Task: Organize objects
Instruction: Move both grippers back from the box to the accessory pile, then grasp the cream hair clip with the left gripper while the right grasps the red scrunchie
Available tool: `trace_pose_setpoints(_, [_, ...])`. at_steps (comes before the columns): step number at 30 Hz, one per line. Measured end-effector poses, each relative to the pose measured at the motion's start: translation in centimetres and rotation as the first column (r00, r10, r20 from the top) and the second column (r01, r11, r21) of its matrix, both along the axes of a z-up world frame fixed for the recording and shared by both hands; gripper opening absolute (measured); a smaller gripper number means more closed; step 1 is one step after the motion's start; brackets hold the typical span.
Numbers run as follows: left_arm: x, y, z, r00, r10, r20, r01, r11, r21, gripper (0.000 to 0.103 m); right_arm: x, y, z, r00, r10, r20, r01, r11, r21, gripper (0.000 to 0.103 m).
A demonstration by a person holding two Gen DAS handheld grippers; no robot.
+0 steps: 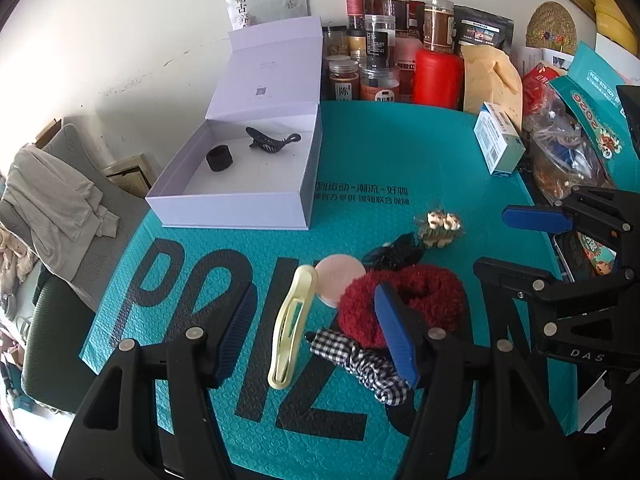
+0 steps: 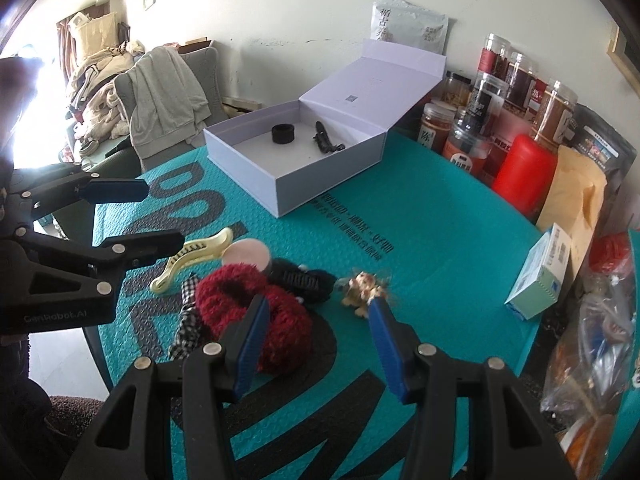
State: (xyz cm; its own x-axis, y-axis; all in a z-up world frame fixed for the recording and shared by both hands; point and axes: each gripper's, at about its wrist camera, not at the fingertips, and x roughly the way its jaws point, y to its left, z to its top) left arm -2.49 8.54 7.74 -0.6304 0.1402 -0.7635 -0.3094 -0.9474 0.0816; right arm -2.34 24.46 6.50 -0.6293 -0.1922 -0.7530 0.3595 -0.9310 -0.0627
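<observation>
Left gripper [image 1: 320, 332]: jaws part-open, nothing clamped. From my left wrist view the pale yellow hair clip [image 1: 289, 326] and the checked bow clip [image 1: 360, 360] lie between the fingers on the teal surface [image 1: 400, 152]. I cannot tell whether the pads touch either one. The right-hand blue pad overlaps the red fluffy scrunchie [image 1: 404, 304] in that view.

Right gripper [image 2: 316, 344]: jaws part-open, empty. No grip visible. The red scrunchie sits against its left pad in the right wrist view; the small brown furry clip [image 2: 364, 286] sits just beyond the tip of its right pad. Contact with either not resolvable.

Loose items are bunched together near both grippers: a round pink compact [image 1: 340, 276] touching the yellow clip's upper end, a black hair clip [image 1: 396, 252] behind the scrunchie, then the furry clip beside it.

The white box [image 1: 240, 200] stands open farther back on the surface, lid propped up against the wall side. Inside it: a black band [image 1: 219, 157] and a black claw clip [image 1: 268, 142], apart from each other.

Around: jars [image 1: 376, 40] and a red canister [image 1: 438, 76] behind the surface next to the box lid, a yellow paper bag [image 1: 494, 76], a small blue-white carton [image 1: 498, 142], plastic bags at the right edge. The path between pile and box is bare teal surface.
</observation>
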Motion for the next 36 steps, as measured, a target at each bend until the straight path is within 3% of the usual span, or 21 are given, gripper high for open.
trace_pose_setpoints(3, [0.6, -0.6, -0.8, 1.000, -0.023, 0.002, 0.023, 0.999, 0.030, 0.060, 0.4, -0.3, -0.8, 1.000, -0.011, -0.002, 0.011, 1.000, 0.016, 0.066])
trace_pose_setpoints(12, [0.3, -2.2, -3.0, 0.999, -0.018, 0.028, 0.017, 0.999, 0.048, 0.060, 0.3, -1.2, -3.9, 0.997, 0.036, 0.068, -0.036, 0.999, 0.000, 0.067])
trace_pose_setpoints(22, [-2.6, -4.3, -6.6, 0.996, 0.005, 0.092, -0.010, 0.998, 0.055, 0.060, -1.5, -2.1, -5.9, 0.986, 0.100, 0.136, -0.097, 0.995, -0.028, 0.068])
trace_pose_setpoints(31, [-5.0, -5.1, -8.9, 0.990, 0.004, 0.139, -0.017, 0.996, 0.090, 0.058, -3.2, -2.6, -7.1, 0.969, 0.160, 0.190, -0.136, 0.982, -0.132, 0.071])
trace_pose_setpoints(34, [-4.9, -4.8, -9.1, 0.991, -0.019, 0.132, 0.008, 0.996, 0.085, 0.052, -3.4, -2.6, -7.2, 0.967, 0.167, 0.191, -0.139, 0.979, -0.152, 0.071])
trace_pose_setpoints(36, [-4.9, -4.5, -9.3, 0.991, -0.026, 0.133, 0.017, 0.998, 0.067, 0.037, -3.2, -2.5, -7.2, 0.968, 0.168, 0.185, -0.140, 0.978, -0.155, 0.071])
